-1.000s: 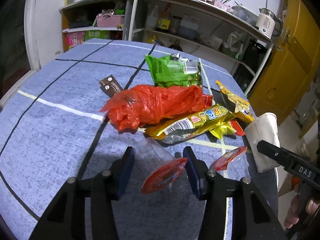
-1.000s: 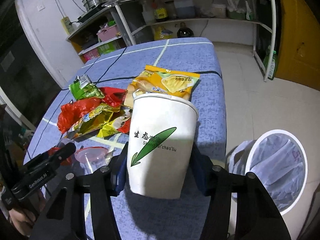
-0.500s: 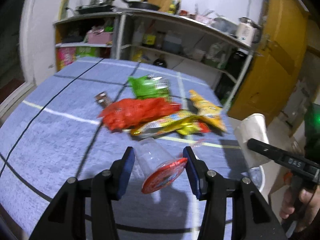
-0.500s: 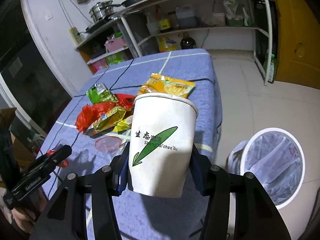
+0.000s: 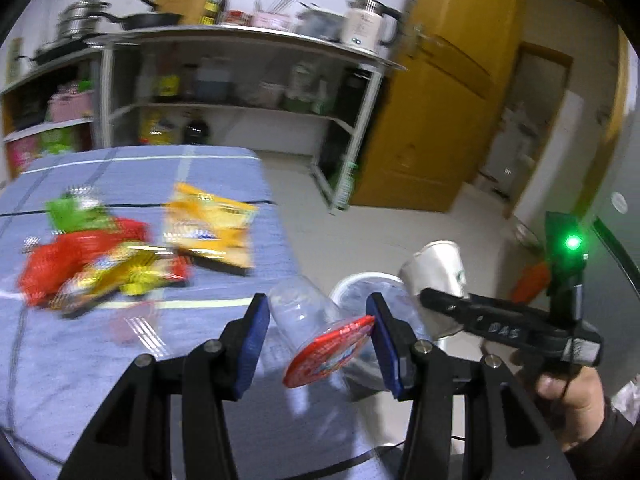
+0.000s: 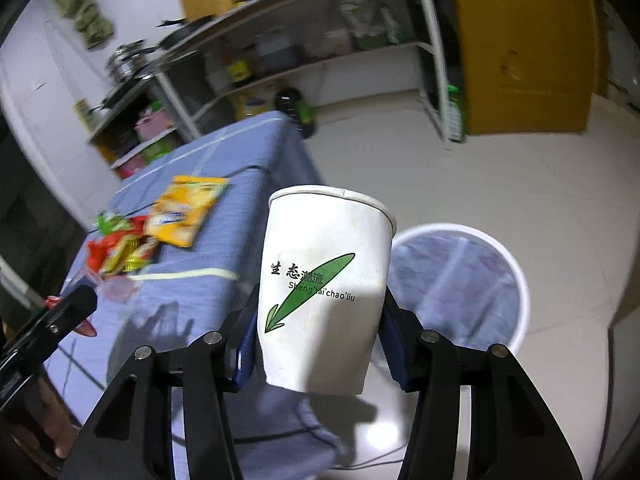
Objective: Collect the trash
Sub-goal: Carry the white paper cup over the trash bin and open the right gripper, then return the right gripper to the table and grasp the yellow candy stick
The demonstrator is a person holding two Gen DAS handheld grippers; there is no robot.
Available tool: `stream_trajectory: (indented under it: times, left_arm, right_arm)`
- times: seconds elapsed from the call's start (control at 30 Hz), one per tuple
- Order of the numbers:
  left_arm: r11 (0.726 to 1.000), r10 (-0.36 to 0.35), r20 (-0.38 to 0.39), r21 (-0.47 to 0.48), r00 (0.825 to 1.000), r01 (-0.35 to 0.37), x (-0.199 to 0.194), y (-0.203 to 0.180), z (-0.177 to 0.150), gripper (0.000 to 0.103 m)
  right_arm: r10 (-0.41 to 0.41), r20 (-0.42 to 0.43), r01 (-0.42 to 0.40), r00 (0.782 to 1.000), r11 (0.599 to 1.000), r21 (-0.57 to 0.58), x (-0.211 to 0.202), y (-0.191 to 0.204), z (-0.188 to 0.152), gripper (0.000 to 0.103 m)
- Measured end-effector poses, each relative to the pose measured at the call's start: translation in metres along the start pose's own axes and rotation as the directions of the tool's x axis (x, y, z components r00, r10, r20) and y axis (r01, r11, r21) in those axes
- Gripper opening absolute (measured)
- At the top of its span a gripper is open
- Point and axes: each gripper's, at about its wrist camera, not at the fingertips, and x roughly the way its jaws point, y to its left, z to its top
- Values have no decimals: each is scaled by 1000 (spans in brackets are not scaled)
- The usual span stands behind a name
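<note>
two tools gripping trash, left tool on clear cup, right tool on paper cup

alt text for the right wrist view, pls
The right tongs grip a white paper cup printed with a green leaf, held upright beside a white bin with a clear liner on the floor. To the left, snack wrappers lie on a blue-clothed table; kitchen shelves and a yellow door blur behind.
</note>
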Motion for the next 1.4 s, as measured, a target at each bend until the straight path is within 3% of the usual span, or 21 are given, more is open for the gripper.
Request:
stream_trajectory:
  times: [0.33, 0.57, 0.8, 1.07, 1.4]
  left_arm:
    - [993, -98, -153, 52, 983, 107, 87, -67, 3, 52]
    - [995, -81, -254, 27, 964, 91, 143, -79, 1, 52]
    - [998, -54, -360, 1, 932, 58, 190, -80, -7, 56]
    - [998, -63, -367, -40, 928, 52, 202, -70, -7, 62]
    - [993, -120, -273, -56, 955, 109, 168, -72, 10, 62]
  right_arm:
    - [-90, -92, 98, 992, 991, 86, 44, -78, -6, 53]
    - [-110, -146, 127, 983, 985, 114, 73, -109, -14, 54]
    - [-126, -185, 151, 975, 980, 129, 95, -130, -20, 56]
    - [-135, -197, 168, 971, 972, 165, 101, -147, -26, 60]
    - [-154, -142, 175, 978, 972, 155, 82, -148, -21, 61]
